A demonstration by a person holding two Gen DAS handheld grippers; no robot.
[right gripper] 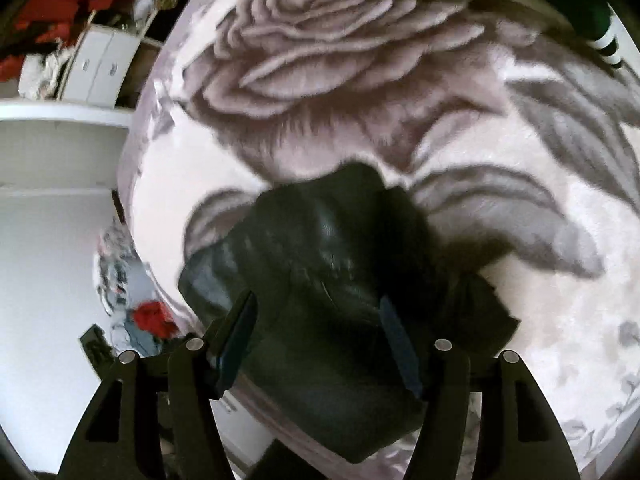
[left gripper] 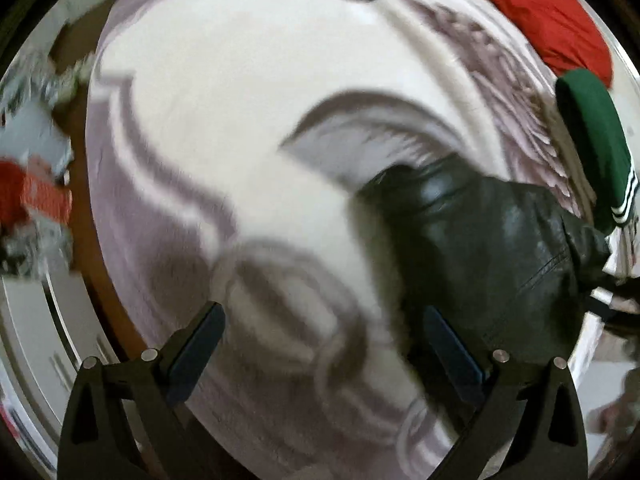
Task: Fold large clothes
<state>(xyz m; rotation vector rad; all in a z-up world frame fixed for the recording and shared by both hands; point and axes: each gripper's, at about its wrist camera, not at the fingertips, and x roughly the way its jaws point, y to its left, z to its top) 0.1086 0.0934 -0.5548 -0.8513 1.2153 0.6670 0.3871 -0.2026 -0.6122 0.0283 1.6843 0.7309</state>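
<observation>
Black leather jacket [right gripper: 332, 280] bunched at lower centre on the floral blanket [right gripper: 360, 80] of the bed. Left gripper [left gripper: 320, 344] and right gripper [right gripper: 316, 336] both spread wide, holding nothing. Likely heavy, slick, stiff-creasing; best pinched at a seam or hem

No writing, label, brand or number can be read in either view. The black leather-like garment [right gripper: 320, 264] shows only seams and sheen, and the plush white and mauve rose-patterned blanket [right gripper: 400, 92] beneath it bears only its flower design. The green garment with white stripes [left gripper: 596, 152] beyond the black one carries bands, no letters.
</observation>
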